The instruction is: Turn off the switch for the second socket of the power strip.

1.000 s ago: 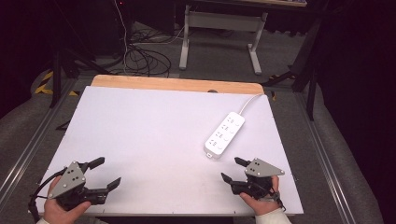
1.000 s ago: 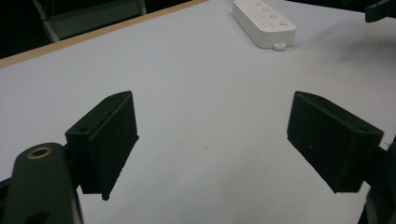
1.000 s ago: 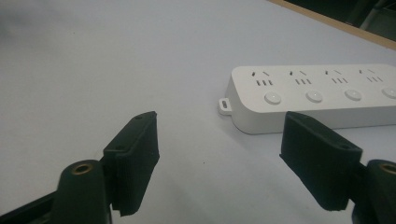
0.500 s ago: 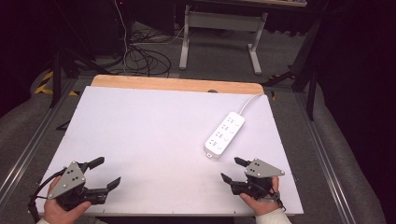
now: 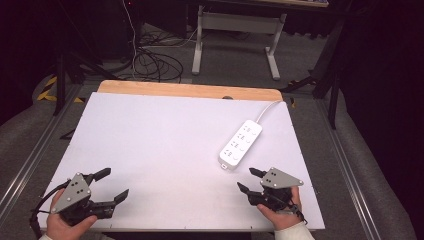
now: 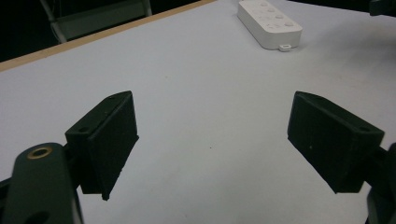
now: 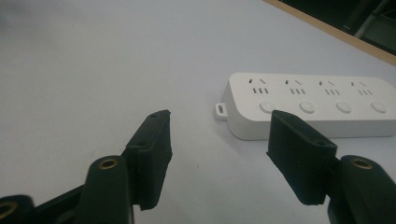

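Note:
A white power strip with several sockets and round buttons lies on the right half of the white table, its cable running off the far edge. It also lies far ahead in the left gripper view and close ahead in the right gripper view. My left gripper rests at the near left corner, open and empty; its jaws stand wide apart over bare table. My right gripper sits just short of the strip's near end, open and empty.
A wooden strip edges the table's far side. Beyond it stand a desk frame and loose cables on the floor. Metal rails run along both sides of the table.

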A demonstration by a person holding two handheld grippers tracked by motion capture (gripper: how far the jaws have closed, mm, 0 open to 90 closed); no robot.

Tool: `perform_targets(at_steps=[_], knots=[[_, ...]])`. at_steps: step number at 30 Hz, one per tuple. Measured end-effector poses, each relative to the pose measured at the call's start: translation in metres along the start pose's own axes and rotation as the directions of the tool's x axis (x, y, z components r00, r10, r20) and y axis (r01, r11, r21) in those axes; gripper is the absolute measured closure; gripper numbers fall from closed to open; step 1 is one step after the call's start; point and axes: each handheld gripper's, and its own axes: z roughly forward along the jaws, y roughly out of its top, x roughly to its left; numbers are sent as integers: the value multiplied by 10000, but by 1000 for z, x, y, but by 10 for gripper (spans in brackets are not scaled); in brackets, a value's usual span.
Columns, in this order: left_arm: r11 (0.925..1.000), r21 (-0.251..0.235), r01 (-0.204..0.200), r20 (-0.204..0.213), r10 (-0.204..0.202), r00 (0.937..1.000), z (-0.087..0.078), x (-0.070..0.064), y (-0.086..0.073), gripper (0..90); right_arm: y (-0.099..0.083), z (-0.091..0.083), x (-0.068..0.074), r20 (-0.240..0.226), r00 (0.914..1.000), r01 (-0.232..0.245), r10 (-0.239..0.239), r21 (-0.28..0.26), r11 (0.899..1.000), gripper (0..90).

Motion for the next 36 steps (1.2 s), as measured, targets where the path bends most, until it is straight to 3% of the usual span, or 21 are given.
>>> perform_targets(at_steps=[3, 6, 9, 29, 31, 33, 36], knots=[[10000, -21, 1, -3, -1, 10000, 0, 1, 0, 166, 5, -2, -1, 83, 10000, 10, -10, 16, 10000, 417], [10000, -46, 46, -54, -47, 10000, 0, 1, 0, 166, 13, -3, -8, -246, 9997, 60, -58, 94, 9999, 513], [9999, 8, 112, -65, -112, 9999, -1, 1, -1, 166, 20, -3, -14, -499, 9988, 2, 10, 244, 9997, 546], [9999, 10, 154, -100, -154, 9998, -2, 2, -2, 166, 57, -4, -33, -550, 9982, 249, -235, 242, 9994, 593], [9999, 0, 136, -93, -136, 9999, -2, 2, -2, 166, 60, -2, -37, -901, 9958, 175, -137, 413, 9990, 675], [9999, 21, 134, -110, -134, 9998, -2, 2, -2, 166, 61, -2, -38, -874, 9960, 204, -164, 451, 9988, 689], [9999, 15, 141, -127, -141, 9998, -2, 2, -2, 166, 64, 2, -43, -788, 9968, 152, -102, 636, 9979, 778]])
